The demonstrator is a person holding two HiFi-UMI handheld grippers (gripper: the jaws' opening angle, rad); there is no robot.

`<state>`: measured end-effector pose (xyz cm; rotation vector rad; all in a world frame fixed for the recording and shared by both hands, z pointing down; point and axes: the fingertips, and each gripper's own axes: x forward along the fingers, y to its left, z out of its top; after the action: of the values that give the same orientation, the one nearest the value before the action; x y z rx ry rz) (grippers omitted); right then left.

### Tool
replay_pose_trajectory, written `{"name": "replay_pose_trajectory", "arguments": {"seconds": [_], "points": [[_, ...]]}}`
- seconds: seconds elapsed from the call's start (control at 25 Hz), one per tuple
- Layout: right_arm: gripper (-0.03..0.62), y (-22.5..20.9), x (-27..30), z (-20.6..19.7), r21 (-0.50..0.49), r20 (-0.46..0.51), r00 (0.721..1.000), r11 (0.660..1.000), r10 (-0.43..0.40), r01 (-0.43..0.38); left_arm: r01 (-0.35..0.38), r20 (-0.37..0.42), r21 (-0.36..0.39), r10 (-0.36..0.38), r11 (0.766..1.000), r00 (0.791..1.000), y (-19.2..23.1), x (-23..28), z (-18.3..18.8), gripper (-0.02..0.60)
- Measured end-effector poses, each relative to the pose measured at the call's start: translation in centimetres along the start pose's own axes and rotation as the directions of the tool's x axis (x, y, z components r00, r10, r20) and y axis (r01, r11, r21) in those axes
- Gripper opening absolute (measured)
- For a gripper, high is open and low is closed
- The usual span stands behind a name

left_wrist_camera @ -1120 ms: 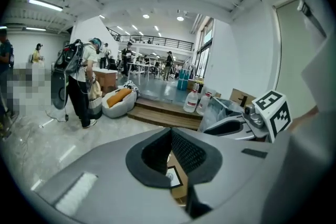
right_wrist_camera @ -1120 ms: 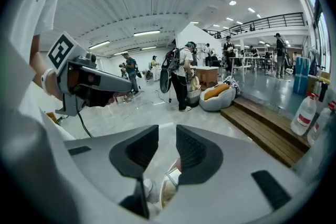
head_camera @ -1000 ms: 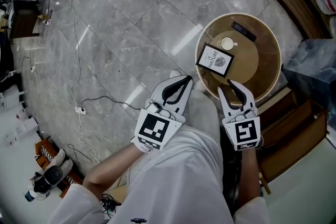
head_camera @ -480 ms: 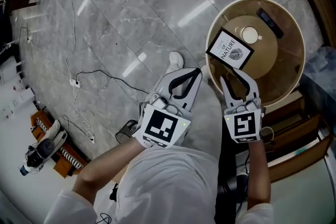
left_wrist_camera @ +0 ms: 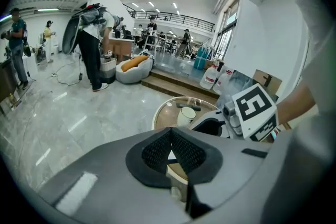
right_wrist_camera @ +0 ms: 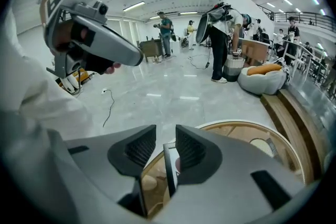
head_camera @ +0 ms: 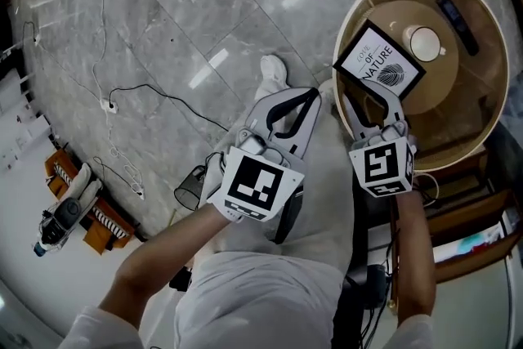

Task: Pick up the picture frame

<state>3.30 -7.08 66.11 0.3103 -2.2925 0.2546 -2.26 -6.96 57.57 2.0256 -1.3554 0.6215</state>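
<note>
Reaching for picture frame (head_camera: 380,61): right tongs (head_camera: 368,98) opening, frame edge between jaws, not pinched yet. Left tongs (head_camera: 306,98) together, empty. Next: squeeze, lift.

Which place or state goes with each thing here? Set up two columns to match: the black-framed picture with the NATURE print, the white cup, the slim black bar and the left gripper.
Things:
1. black-framed picture with the NATURE print
2. white cup
3. slim black bar
4. left gripper

Places or states:
A. toward the far rim of the round wooden table, beyond the cup
B. jaws together
C. at the table's rim nearest the person
D. near the table's middle

Pairs: 1-C; 2-D; 3-A; 4-B
</note>
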Motion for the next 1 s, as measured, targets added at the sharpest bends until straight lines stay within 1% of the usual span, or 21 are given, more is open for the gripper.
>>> {"name": "replay_pose_trajectory", "arguments": {"seconds": [0.16, 0.24, 0.36, 0.44, 0.6, 0.68, 0.8, 0.88, 1.0], "points": [[0.103, -0.1, 3.4, -2.3, 0.014, -0.038, 0.999, 0.999, 0.036, -0.036, -0.025, -0.021, -0.027, 0.024, 0.999, 0.999, 1.6, 2.3, -2.7, 0.003], [0.104, -0.3, 4.8, -3.3, 0.022, -0.052, 0.998, 0.999, 0.042, -0.041, -0.028, -0.031, -0.051, 0.026, 0.998, 0.999, 2.3, 3.1, -4.0, 0.003], [0.106, -0.3, 6.8, -5.2, 0.029, -0.093, 0.995, 0.999, 0.043, -0.04, -0.024, -0.044, -0.064, 0.021, 0.998, 0.999, 3.2, 3.9, -5.9, 0.003], [0.106, -0.3, 7.9, -6.7, 0.025, -0.128, 0.991, 0.999, 0.044, -0.041, -0.033, -0.049, -0.077, 0.029, 0.997, 0.998, 3.8, 4.5, -7.1, 0.003], [0.107, 0.0, 9.7, -8.2, -0.004, -0.156, 0.986, 0.998, 0.054, -0.055, -0.05, -0.063, -0.128, 0.042, 0.991, 0.997, 4.6, 5.6, -9.1, 0.003], [0.107, 0.3, 10.5, -8.6, -0.014, -0.174, 0.983, 0.998, 0.054, -0.057, -0.039, -0.07, -0.142, 0.03, 0.989, 0.997, 4.6, 5.9, -9.7, 0.003], [0.107, 0.7, 11.3, -9.1, -0.062, -0.203, 0.978, 0.997, 0.037, -0.05, -0.032, -0.072, -0.158, 0.02, 0.987, 0.997, 4.8, 6.0, -10.0, 0.003], [0.107, 0.6, 11.6, -9.3, -0.095, -0.206, 0.979, 0.995, 0.011, -0.031, -0.032, -0.07, -0.165, 0.021, 0.986, 0.997, 4.8, 6.0, -9.9, 0.003], [0.106, 0.5, 11.7, -9.7, -0.109, -0.201, 0.979, 0.994, -0.02, -0.003, -0.027, -0.071, -0.167, 0.015, 0.986, 0.997, 4.7, 6.2, -10.0, 0.003]]}}
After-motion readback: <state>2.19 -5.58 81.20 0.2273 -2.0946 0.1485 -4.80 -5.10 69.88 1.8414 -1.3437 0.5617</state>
